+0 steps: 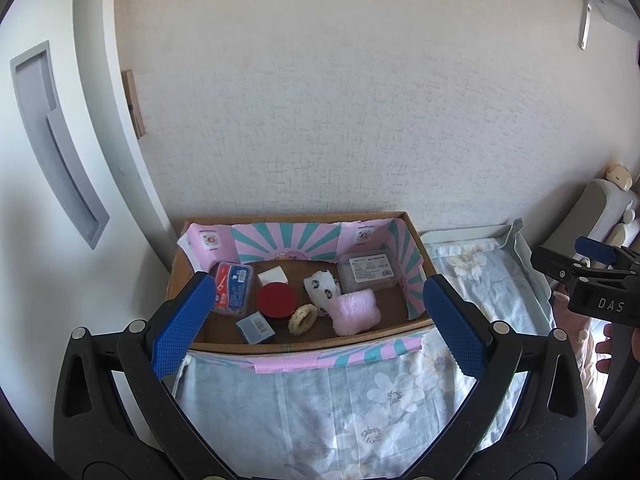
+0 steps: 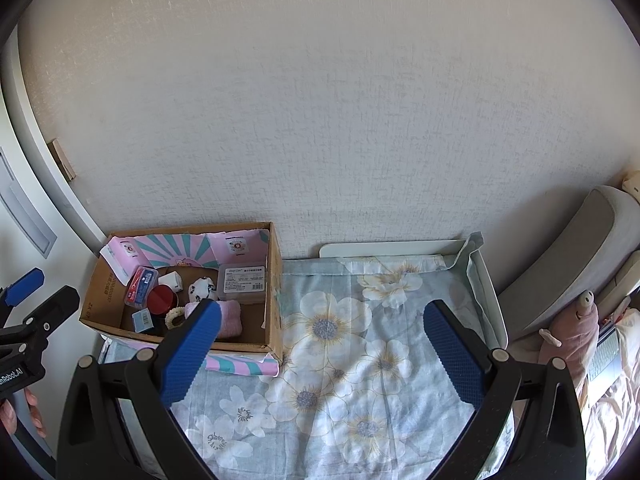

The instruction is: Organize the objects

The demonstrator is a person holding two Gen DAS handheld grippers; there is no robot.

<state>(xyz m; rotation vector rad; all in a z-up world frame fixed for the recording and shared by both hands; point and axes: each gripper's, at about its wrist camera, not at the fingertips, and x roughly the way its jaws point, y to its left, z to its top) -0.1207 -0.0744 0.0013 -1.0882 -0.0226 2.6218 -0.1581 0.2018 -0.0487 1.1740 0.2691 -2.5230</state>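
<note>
So the cardboard box sat on the floral cloth, pushed up against the textured wall, at the left end of the covered surface. Its flaps were lined with pink and teal striped paper. Everything was already inside it: a red-lidded jar around the middle, with a small grey carton just in front of it on the near left and a cream scrunchie just beside it on the right. The rolled pink towel lay next to the scrunchie, touching the white spotted cloth bundle behind it. A clear floss pick box stood by the left wall, a little white cube was behind the jar, and a clear lidded case with a label sat in the back right corner.

The left gripper hovered over the near edge of the box, jaws spread wide, nothing in them. The right gripper was off to the right over the bare cloth, also wide apart and holding nothing.

Further right there was a grey cushion and a pink plush toy.
</note>
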